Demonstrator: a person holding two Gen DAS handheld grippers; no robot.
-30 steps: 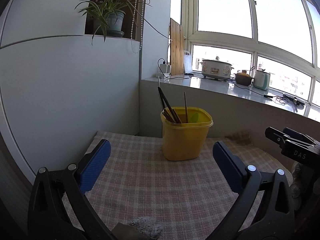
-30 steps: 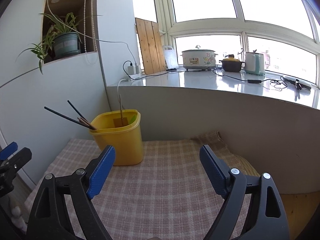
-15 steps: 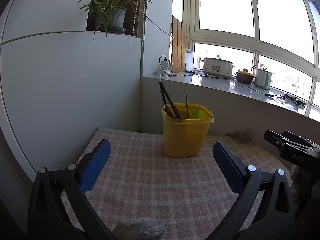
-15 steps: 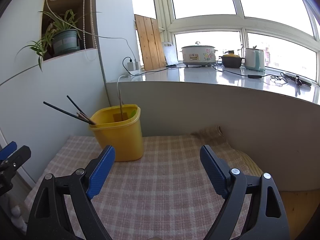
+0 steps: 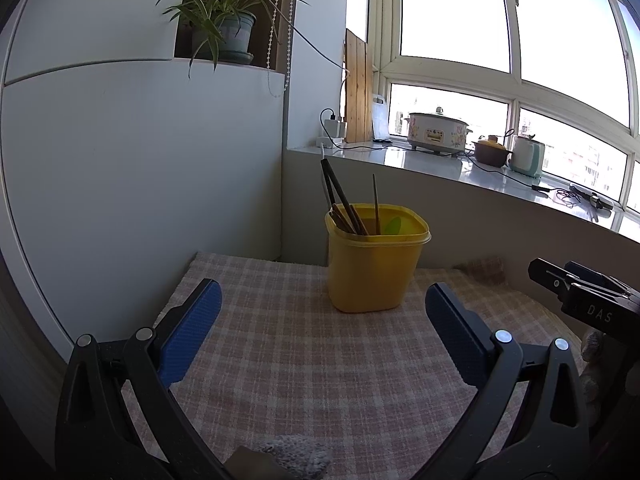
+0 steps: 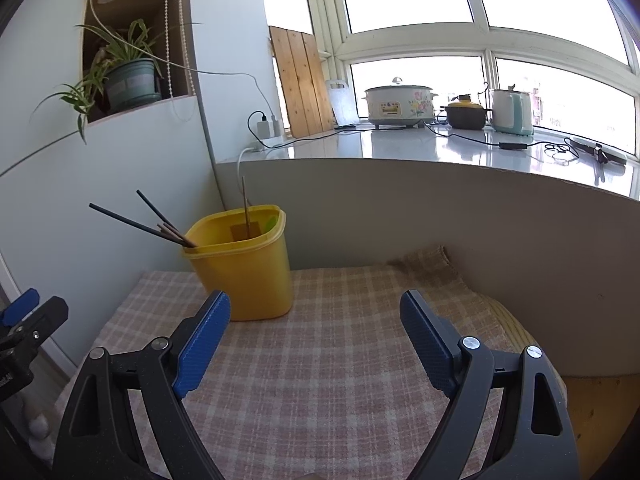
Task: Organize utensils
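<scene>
A yellow plastic tub stands upright on a checked cloth. Several dark and wooden chopsticks lean out of it, and a green utensil shows inside. My left gripper is open and empty, a short way in front of the tub. My right gripper is also open with nothing between its blue pads, the tub just beyond its left finger. The other gripper shows at the edge of each wrist view.
A white wall panel stands close on the left, with a potted plant in a niche above. Behind the cloth a low wall carries a white sill with a cooker, a pot, a kettle and cables.
The view in both wrist cameras has tilted slightly: the tub sits a little lower and further right in frame. Both grippers remain open and empty.
</scene>
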